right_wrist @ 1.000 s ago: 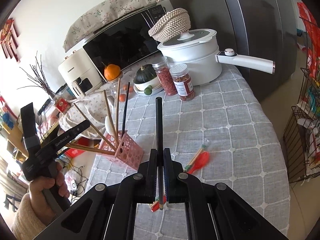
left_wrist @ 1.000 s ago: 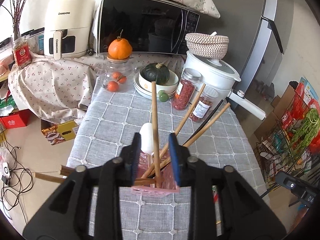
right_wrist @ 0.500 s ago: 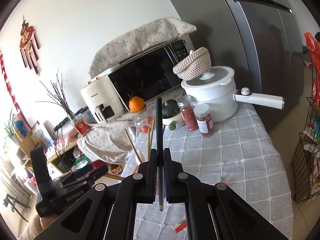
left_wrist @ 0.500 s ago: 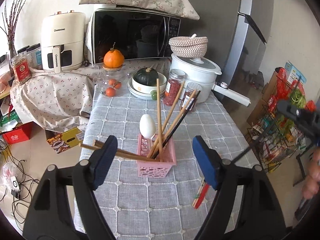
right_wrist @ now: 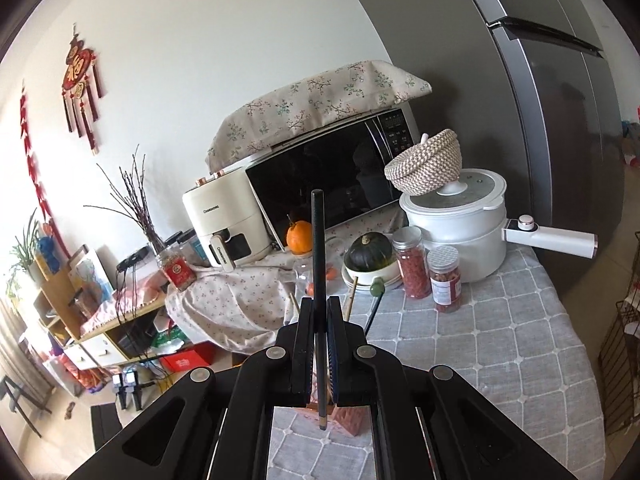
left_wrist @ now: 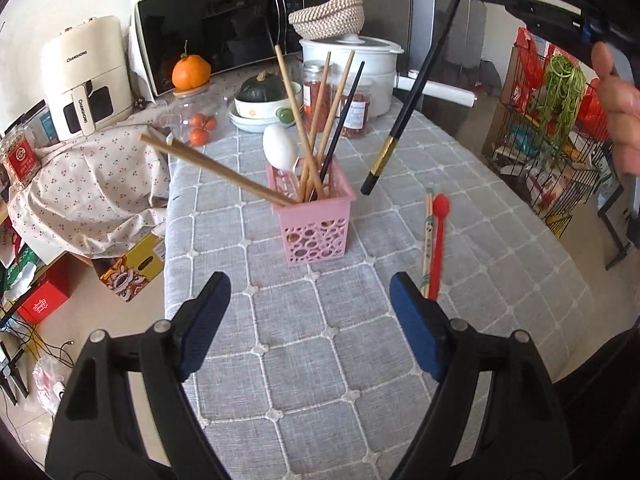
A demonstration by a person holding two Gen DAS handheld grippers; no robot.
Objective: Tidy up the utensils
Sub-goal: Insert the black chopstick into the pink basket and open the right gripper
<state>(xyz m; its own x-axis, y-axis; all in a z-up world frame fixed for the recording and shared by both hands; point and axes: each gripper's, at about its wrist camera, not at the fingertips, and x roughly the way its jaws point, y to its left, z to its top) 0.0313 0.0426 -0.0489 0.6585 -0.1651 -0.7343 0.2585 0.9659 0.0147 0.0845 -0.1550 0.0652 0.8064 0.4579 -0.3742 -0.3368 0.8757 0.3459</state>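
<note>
The counter [left_wrist: 360, 360] is covered with a grey checked cloth. At its far side, around 12 o'clock in the left wrist view, stand a microwave [left_wrist: 224, 28] and a white pot [left_wrist: 352, 68]. Near the middle of the cloth stands the pink basket [left_wrist: 316, 224]. It holds several wooden chopsticks [left_wrist: 316, 128], one dark chopstick and a white spoon [left_wrist: 280, 148]; two of the wooden ones lean far out toward 10 o'clock. At 3 o'clock from the basket, a red spoon [left_wrist: 438, 240] and a pale chopstick [left_wrist: 428, 240] lie flat on the cloth, side by side.

The left gripper [left_wrist: 310, 330] hovers over the near part of the cloth. Its fingers are opening and nothing is between them. The right gripper [right_wrist: 320, 344] has its fingers clenched on a black chopstick [right_wrist: 318, 240]. In the left wrist view this chopstick [left_wrist: 404, 108] hangs tilted in the air, its gold-banded tip just beside the basket at 2 o'clock, not touching it.
</note>
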